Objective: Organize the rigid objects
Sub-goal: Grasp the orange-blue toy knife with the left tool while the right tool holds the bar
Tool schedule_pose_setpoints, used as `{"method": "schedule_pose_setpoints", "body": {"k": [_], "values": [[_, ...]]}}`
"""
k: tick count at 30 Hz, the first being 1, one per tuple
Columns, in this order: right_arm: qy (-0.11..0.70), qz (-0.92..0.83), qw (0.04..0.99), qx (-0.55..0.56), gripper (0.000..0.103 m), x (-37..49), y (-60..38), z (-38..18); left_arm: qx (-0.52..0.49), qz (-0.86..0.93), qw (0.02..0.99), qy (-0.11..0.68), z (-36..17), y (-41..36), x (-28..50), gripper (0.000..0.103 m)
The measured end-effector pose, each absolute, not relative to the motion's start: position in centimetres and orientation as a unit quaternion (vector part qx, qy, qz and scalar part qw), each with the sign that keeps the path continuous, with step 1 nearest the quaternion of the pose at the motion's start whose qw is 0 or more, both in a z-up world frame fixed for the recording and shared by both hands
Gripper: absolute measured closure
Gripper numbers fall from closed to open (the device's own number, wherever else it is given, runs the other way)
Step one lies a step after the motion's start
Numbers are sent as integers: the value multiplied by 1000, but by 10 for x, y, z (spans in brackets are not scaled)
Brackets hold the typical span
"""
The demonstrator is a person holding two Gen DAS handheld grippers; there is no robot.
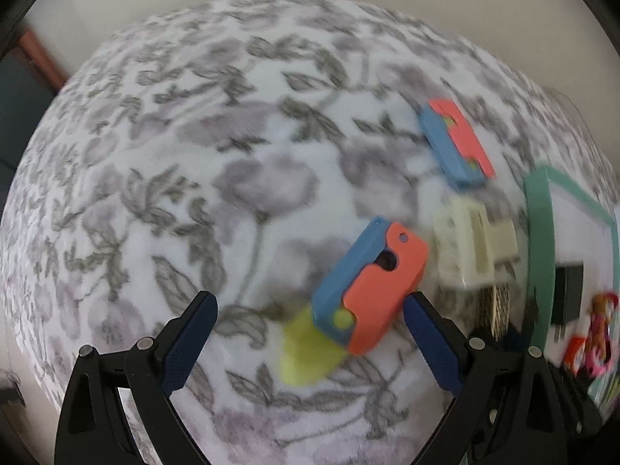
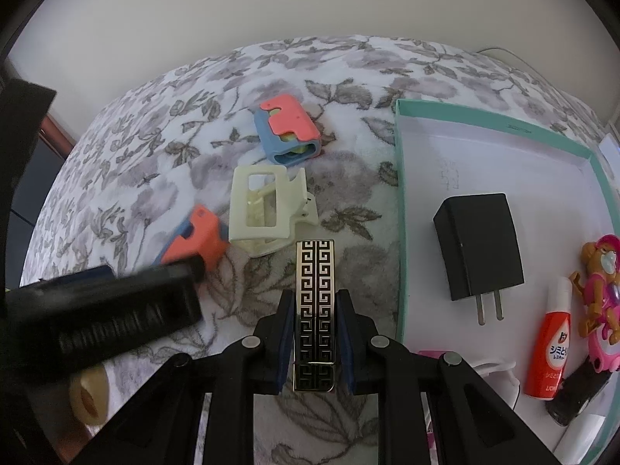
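While the right claw stands clamped on a flat gold-and-black key-pattern hair clip, whose long axis runs straight out ahead of the fingers, the turquoise-rimmed box it seems bound for lies just to its right, its near wall alongside the clip. Inside that box already lie a black plug adapter, a red stain-remover tube and a pink toy figure. So, as I judge it, the carry is a short sideways one over the rim.

The left claw hangs wide open and empty above the flowered bedspread. Just ahead of it, toward its right finger, lies a blue-and-orange toy with a yellow-green tip, its long axis slanting up and to the right; the right fingertip sits just beside its orange edge, though whether it touches I cannot tell. Beyond it lie a cream hair claw clip and a second blue-and-orange toy. Clearly the left hand is the nearer to that slanted toy.
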State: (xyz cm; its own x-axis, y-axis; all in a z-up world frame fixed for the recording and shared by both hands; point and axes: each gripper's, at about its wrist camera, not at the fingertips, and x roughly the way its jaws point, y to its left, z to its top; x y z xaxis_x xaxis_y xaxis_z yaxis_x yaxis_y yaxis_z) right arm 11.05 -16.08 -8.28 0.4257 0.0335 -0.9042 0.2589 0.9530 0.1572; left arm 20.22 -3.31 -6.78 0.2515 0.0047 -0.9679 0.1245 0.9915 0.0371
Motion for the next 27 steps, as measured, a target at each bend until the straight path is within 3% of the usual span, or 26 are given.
{"method": "schedule_pose_setpoints", "body": {"k": [7, 16, 20, 27], "values": [[532, -68, 833, 134, 81, 111, -160, -83, 4, -13, 790, 613, -67, -14, 207, 6], [532, -71, 835, 116, 81, 112, -156, -83, 19, -18, 788, 615, -75, -27, 212, 9], [532, -73, 837, 101, 81, 112, -153, -84, 6, -27, 784, 620, -83, -27, 213, 30], [526, -80, 843, 75, 80, 110, -147, -86, 15, -28, 785, 619, -87, -33, 207, 53]]}}
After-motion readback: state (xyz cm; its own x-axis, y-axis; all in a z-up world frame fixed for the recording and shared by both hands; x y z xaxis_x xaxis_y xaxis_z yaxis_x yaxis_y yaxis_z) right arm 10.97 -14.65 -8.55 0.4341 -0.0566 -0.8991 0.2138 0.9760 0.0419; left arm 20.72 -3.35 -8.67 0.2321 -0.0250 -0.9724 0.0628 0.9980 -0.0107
